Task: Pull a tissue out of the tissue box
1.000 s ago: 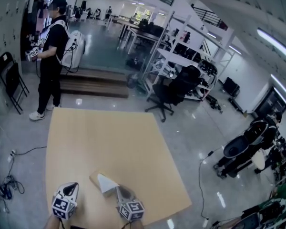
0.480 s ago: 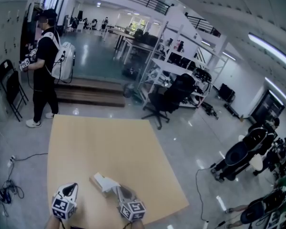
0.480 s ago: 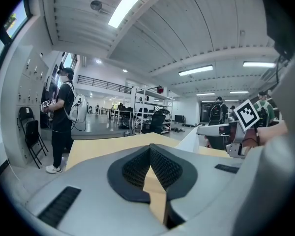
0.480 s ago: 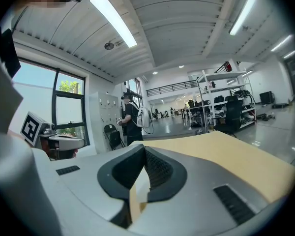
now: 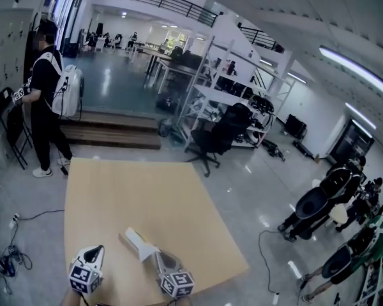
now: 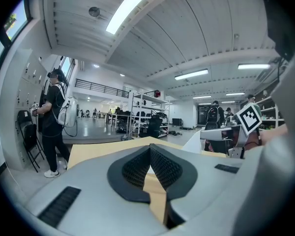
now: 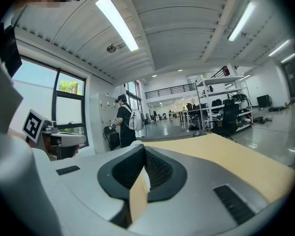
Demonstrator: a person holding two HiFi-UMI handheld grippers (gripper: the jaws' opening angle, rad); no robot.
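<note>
A tissue box, tan with white tissue on top, lies near the front edge of the wooden table. My right gripper is shut, and its tip meets the near end of the box in the head view; I cannot tell whether it pinches anything. In the right gripper view its jaws are closed together. My left gripper is shut too, left of the box and apart from it. The left gripper view shows closed jaws and the white box off to the right.
A person with a backpack stands beyond the table's far left corner beside a folding chair. An office chair and metal shelving stand behind the table. Strollers are on the floor at right, cables at left.
The head view has swung, so the table's far edge sits lower in the picture and the standing person further left. Both grippers keep their places at the bottom edge, still shut, beside the box.
</note>
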